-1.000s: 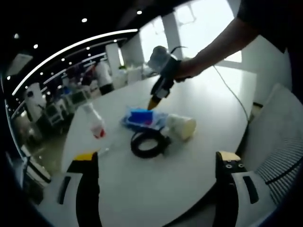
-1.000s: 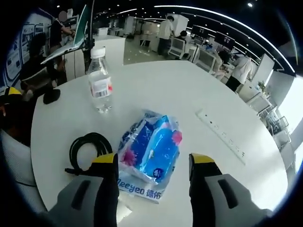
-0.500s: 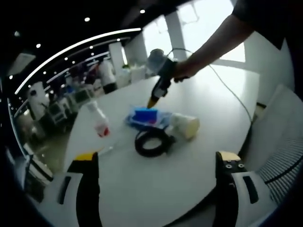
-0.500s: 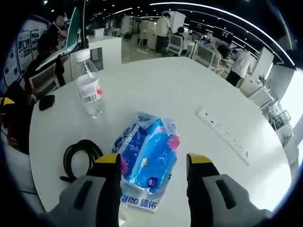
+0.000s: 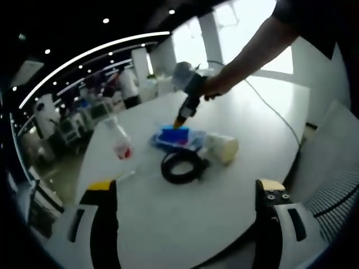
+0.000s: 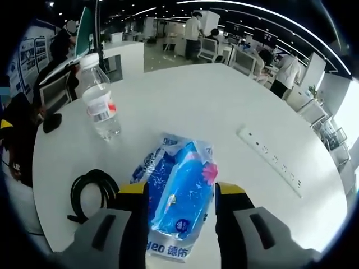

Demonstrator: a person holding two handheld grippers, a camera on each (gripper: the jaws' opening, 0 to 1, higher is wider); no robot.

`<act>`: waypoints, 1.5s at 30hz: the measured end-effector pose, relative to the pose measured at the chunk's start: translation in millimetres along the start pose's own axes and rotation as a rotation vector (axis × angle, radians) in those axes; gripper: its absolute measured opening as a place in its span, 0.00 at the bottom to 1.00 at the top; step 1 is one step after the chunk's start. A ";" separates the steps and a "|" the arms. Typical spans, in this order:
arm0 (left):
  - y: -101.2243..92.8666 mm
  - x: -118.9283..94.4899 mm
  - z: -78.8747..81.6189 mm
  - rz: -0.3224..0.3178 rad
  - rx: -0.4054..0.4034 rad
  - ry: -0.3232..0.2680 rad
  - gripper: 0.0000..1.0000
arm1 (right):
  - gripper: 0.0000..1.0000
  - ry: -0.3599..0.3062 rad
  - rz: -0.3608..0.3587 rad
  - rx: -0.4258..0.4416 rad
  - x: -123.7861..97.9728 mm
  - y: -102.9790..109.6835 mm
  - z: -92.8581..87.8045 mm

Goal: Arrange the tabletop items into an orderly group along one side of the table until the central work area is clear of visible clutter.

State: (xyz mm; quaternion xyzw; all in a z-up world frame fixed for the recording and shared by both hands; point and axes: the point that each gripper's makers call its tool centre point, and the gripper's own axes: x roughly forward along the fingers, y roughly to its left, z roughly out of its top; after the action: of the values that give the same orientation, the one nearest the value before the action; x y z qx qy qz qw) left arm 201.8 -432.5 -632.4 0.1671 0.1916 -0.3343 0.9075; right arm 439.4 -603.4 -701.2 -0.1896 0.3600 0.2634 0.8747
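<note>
Right gripper: jaws close around a blue tissue pack, one yellow-tipped jaw at each long side; whether they press it or merely bracket it cannot be told. Same gripper seen from the left gripper view, held by a hand, its tip down on the pack.

Left gripper: jaws spread wide, nothing between them, hovering over the near edge of the table, well apart from the items.

Table: round, white, items gathered near one side.

Tissue pack: blue plastic wrapper with pink flower print, lying flat on the table between the cable and the power strip.

Power strip: white, long, flat on the table, apart from the pack on its right in the right gripper view.

Cable: black, coiled in a loop, just beside the pack.

Water bottle: clear plastic, white cap, red-and-white label, upright, beyond the cable.

Paper cup: pale, lying on its side, just beside the pack and the cable.

Black object: small, dark, near the table edge; kind unclear.
</note>
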 end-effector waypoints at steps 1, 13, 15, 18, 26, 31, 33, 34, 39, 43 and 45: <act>0.1 0.1 -0.4 0.000 0.001 0.001 0.99 | 0.44 0.001 0.001 0.000 1.3 0.5 0.1; 1.0 0.1 -3.1 0.005 -0.003 0.012 0.97 | 0.31 0.027 0.019 0.031 21.3 7.4 -1.5; 1.5 0.1 -4.3 0.007 -0.006 0.018 0.96 | 0.30 0.030 0.011 0.034 24.7 7.6 -2.4; 1.9 0.0 -4.3 0.008 -0.005 0.016 0.95 | 0.25 0.045 0.008 0.048 28.1 7.4 -6.4; 1.0 0.6 -7.1 0.008 -0.007 0.027 0.93 | 0.04 0.102 0.006 0.093 34.3 8.4 -20.0; 0.2 0.7 -7.2 0.004 -0.009 0.027 0.92 | 0.00 0.109 0.004 0.088 33.2 8.2 -21.5; 0.4 0.6 -6.9 0.005 -0.011 0.025 0.92 | 0.00 0.120 0.001 0.084 31.5 7.7 -22.7; 0.2 0.5 -6.5 0.004 -0.014 0.023 0.92 | 0.00 0.121 0.003 0.081 31.2 7.7 -22.6; -0.3 0.1 -5.9 0.001 -0.015 0.019 0.91 | 0.00 0.130 0.007 -0.002 23.1 7.2 -19.9; -0.5 0.0 -5.8 -0.002 -0.016 0.020 0.91 | 0.00 0.138 0.021 -0.032 16.7 7.6 -17.0; -0.6 -0.2 -5.2 -0.003 -0.015 0.017 0.91 | 0.00 0.136 0.027 -0.042 13.6 8.2 -15.3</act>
State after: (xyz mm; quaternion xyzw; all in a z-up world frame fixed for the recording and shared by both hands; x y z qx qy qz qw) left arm 200.0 -430.5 -636.9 0.1627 0.2021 -0.3327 0.9066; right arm 434.6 -600.4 -722.5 -0.2204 0.4157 0.2690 0.8404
